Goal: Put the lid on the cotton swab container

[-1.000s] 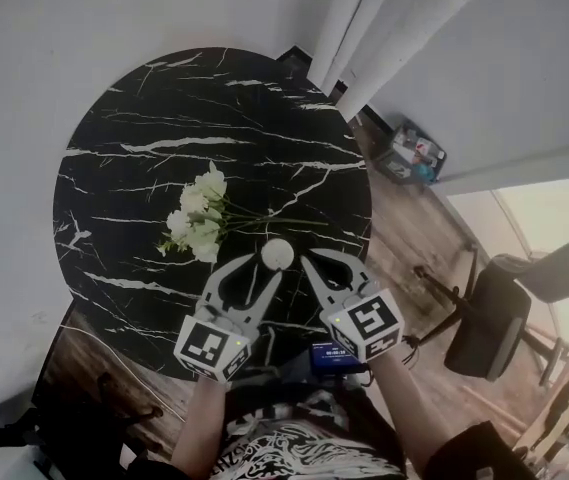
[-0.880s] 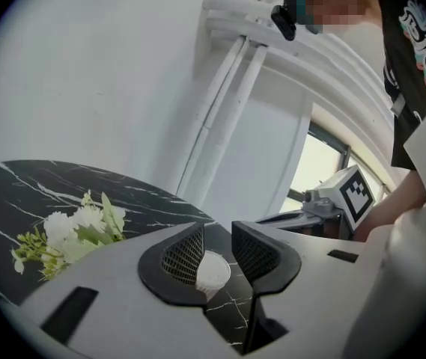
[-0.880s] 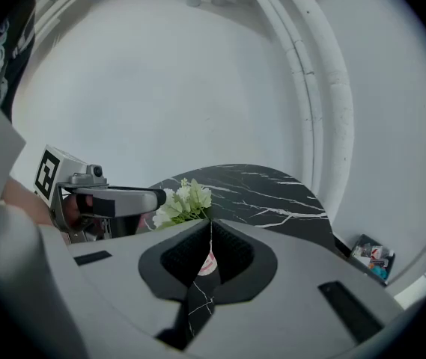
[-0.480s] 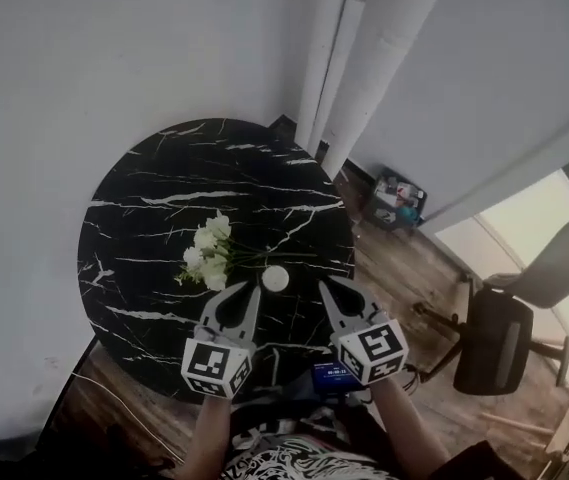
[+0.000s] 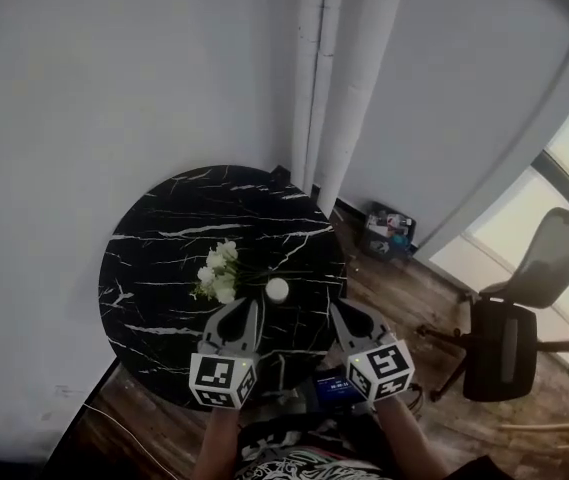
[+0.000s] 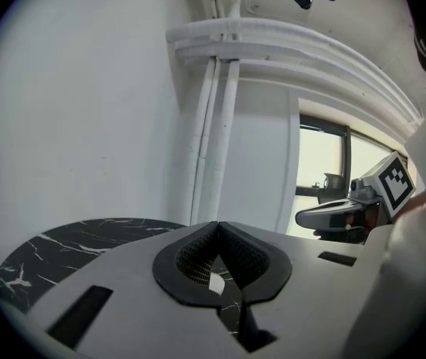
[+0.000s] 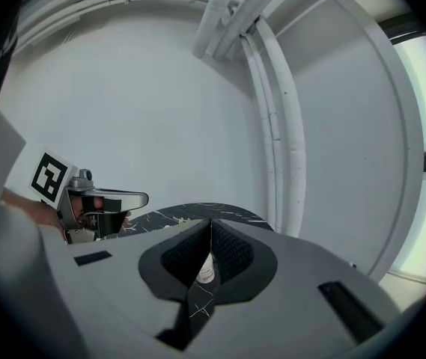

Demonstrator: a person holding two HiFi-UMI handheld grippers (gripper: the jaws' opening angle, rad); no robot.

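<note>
Item: left gripper (image 5: 249,308), jaws pressed together after just closing, nothing between them. Item: right gripper (image 5: 342,311), jaws likewise together and empty. Item: cotton swab container (image 5: 277,289), white, standing on the black marble bench (image 5: 164,258) just ahead of both pairs of jaws, between them and apart from each. Item: white flowers (image 5: 217,273), ahead of the left jaws, beside the container. The step in hand looks like clearing away from the container: keep both jaws shut and off it, and take care not to brush it or the flowers. Hard to make out: the container is too small to tell whether its lid sits flush. The right gripper view shows only a sliver of it (image 7: 206,269) past the closed tips.
</note>
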